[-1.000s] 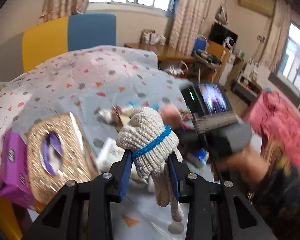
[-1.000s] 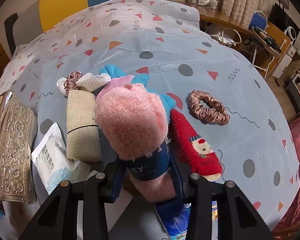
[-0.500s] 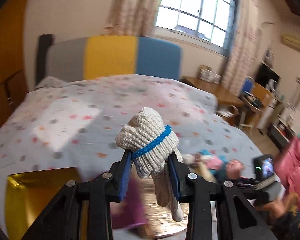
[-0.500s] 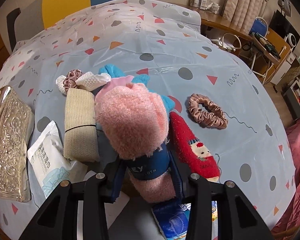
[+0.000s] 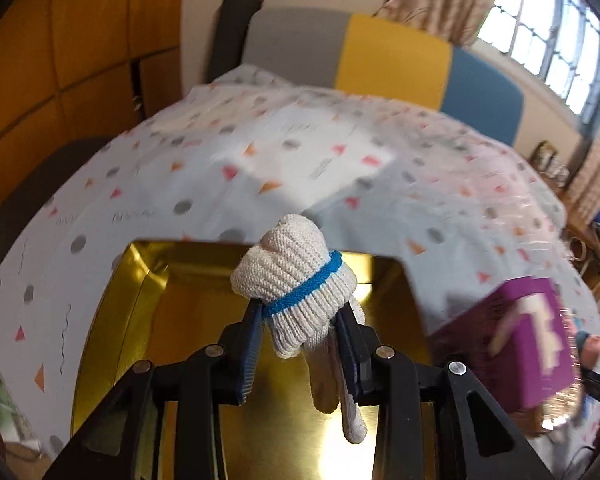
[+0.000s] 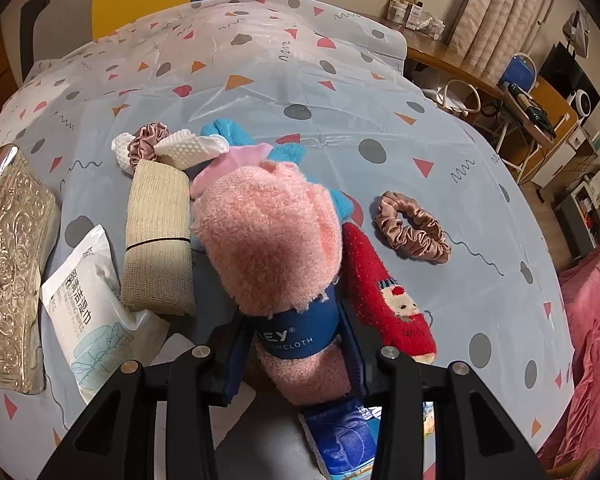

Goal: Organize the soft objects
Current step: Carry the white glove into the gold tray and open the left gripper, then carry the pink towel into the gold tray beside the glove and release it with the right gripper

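Note:
My left gripper point(image 5: 300, 322) is shut on a rolled white knit glove point(image 5: 296, 284) with a blue band, held above an open gold tin point(image 5: 172, 320) on the bed. My right gripper point(image 6: 296, 336) is shut on a rolled pink fluffy washcloth point(image 6: 266, 236) with a blue paper band, held over the bed. Below it lie a red sock point(image 6: 384, 288), a beige folded cloth point(image 6: 158, 236), a brown scrunchie point(image 6: 412, 228), a blue and pink soft item point(image 6: 236, 148), a white cloth point(image 6: 188, 148) and a second scrunchie point(image 6: 146, 146).
A purple box point(image 5: 528, 340) stands right of the gold tin. In the right wrist view an embossed gold lid point(image 6: 8, 264) lies at the left, a wet-wipe pack point(image 6: 88, 300) beside it, and a blue packet point(image 6: 340, 436) under the gripper. Pink bedding point(image 6: 588, 340) is at the right.
My left gripper has swung left with the glove, from over the pile of soft things to above the open gold tin. My right gripper with the washcloth has hardly moved.

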`<state>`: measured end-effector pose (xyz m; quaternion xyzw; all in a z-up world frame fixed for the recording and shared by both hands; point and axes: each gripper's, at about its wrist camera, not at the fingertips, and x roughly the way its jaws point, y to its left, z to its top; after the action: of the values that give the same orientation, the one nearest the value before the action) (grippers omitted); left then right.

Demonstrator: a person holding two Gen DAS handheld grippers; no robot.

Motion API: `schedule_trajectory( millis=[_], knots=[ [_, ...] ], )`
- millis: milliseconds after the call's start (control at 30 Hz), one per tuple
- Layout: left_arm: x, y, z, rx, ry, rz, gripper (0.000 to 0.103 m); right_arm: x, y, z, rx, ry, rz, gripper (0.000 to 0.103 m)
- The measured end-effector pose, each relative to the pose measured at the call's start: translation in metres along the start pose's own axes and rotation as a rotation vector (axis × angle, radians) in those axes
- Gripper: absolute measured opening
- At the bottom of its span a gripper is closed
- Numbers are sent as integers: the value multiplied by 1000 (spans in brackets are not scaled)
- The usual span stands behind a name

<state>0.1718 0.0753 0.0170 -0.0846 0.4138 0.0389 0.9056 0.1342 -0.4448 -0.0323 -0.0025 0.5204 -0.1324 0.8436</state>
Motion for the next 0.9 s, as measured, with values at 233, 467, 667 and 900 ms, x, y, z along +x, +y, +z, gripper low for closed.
schedule_trajectory(
  millis=[233,467,667,900],
  knots=[
    [9,-10,-7,5,4,20,66,2,2,0,-12,-1,-15,41],
    [-37,-23,-14,43,-93,43,77,-1,1,0,-4,-12,-12,40],
    [-77,-30,-37,92,-176,59,86,-18,2,2,6,-91,27,39],
    [-105,-34,-64,129,-195,30,87,-40,7,6,47,-167,73,39]
  ],
)
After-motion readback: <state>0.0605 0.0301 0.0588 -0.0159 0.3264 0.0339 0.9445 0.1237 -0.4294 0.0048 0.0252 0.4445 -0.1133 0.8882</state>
